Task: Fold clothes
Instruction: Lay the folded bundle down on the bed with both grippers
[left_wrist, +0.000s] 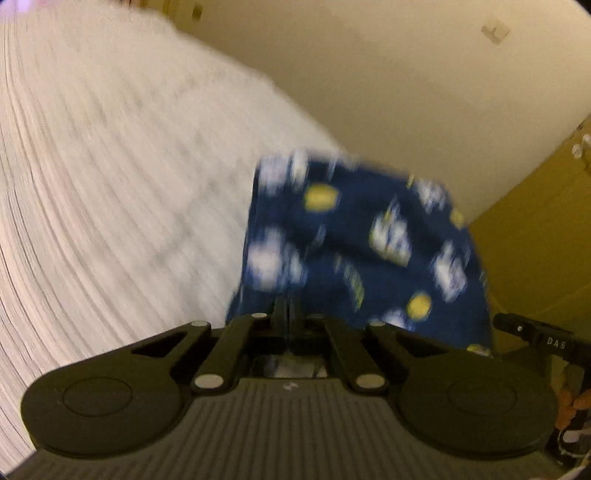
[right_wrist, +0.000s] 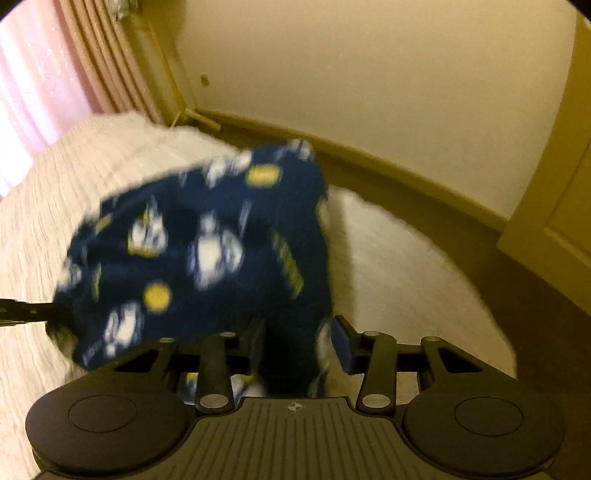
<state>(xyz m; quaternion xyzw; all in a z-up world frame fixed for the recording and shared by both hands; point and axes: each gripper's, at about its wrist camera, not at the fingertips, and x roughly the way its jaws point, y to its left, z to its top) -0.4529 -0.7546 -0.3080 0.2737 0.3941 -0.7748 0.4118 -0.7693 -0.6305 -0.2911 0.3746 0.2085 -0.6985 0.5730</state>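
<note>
A navy blue garment (left_wrist: 351, 243) printed with white and yellow figures hangs in the air over the white bed, blurred by motion. My left gripper (left_wrist: 288, 310) is shut on its near edge, fingers pressed together. In the right wrist view the same garment (right_wrist: 207, 251) drapes down between my right gripper's (right_wrist: 299, 343) fingers, which stand a little apart with the cloth bunched between them; the right finger pad (right_wrist: 341, 345) shows bare. The tip of the left gripper (right_wrist: 22, 312) shows at the left edge, and the right gripper (left_wrist: 532, 332) shows at the right edge of the left wrist view.
A white ribbed bedspread (left_wrist: 110, 184) covers the bed (right_wrist: 55, 206) below. A cream wall (left_wrist: 406, 92) and brown floor (right_wrist: 498, 266) lie beyond the bed's edge. A yellow-brown door (right_wrist: 554, 206) stands at the right, pink curtains (right_wrist: 44, 81) at the far left.
</note>
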